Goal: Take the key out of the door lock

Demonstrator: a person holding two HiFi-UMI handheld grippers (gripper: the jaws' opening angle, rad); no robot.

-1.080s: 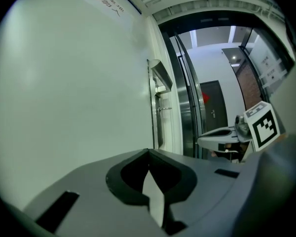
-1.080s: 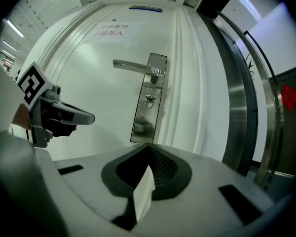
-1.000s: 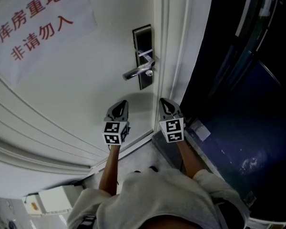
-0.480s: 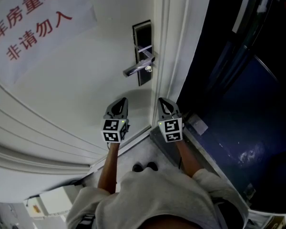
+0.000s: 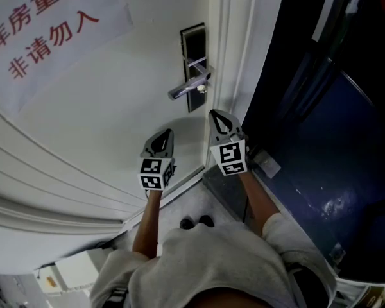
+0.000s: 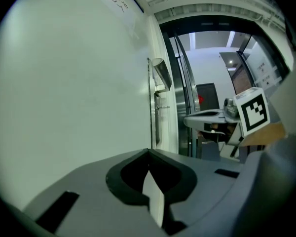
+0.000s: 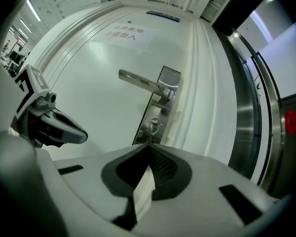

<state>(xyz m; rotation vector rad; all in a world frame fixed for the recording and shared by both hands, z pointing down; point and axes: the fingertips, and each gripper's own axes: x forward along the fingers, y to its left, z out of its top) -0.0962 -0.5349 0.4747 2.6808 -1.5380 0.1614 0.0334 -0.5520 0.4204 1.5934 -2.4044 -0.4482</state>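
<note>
Key (image 5: 201,89) sits in the lock cylinder just under the lever handle (image 5: 187,87), untouched. Nearest, the left gripper (image 5: 165,133) hangs clenched and empty, seemingly parked aside. The right gripper (image 5: 218,114), also clenched on nothing, stands at 6 o'clock below the key, likely lining up its reach. Beyond are the white door (image 5: 102,120), a paper notice (image 5: 45,24) at 10 o'clock and a dark hallway (image 5: 321,120) at 3.

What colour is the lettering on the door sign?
Red, on a white sign; clearest in the head view.
</note>
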